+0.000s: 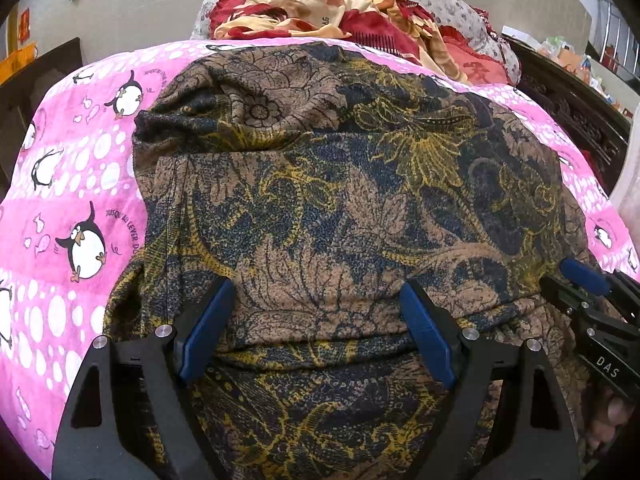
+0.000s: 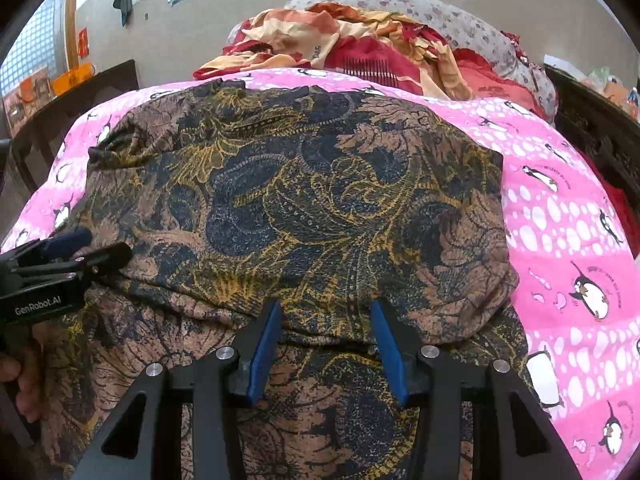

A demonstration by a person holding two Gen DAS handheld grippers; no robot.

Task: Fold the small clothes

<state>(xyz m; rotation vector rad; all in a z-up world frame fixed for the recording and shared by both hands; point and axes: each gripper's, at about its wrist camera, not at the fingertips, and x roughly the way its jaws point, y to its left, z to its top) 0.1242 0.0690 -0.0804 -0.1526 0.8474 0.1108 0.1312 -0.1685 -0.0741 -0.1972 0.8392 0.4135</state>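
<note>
A brown garment with a dark blue and yellow floral print (image 1: pixel 320 184) lies on the pink penguin blanket (image 1: pixel 72 184), folded over with a fold edge running across near my grippers. It also shows in the right wrist view (image 2: pixel 304 208). My left gripper (image 1: pixel 316 312) is open, its blue pads wide apart just above the fold edge. My right gripper (image 2: pixel 326 320) is open, its pads straddling the fold edge. The right gripper also shows at the right of the left wrist view (image 1: pixel 588 280); the left gripper shows at the left of the right wrist view (image 2: pixel 80 248).
A heap of red and cream bedding (image 1: pixel 344 12) and a grey flowered pillow (image 2: pixel 432 12) lie beyond the garment. Dark wooden furniture (image 1: pixel 576 108) stands at the right, and a dark wooden piece (image 2: pixel 68 100) at the left. The pink blanket (image 2: pixel 568 248) extends to the right.
</note>
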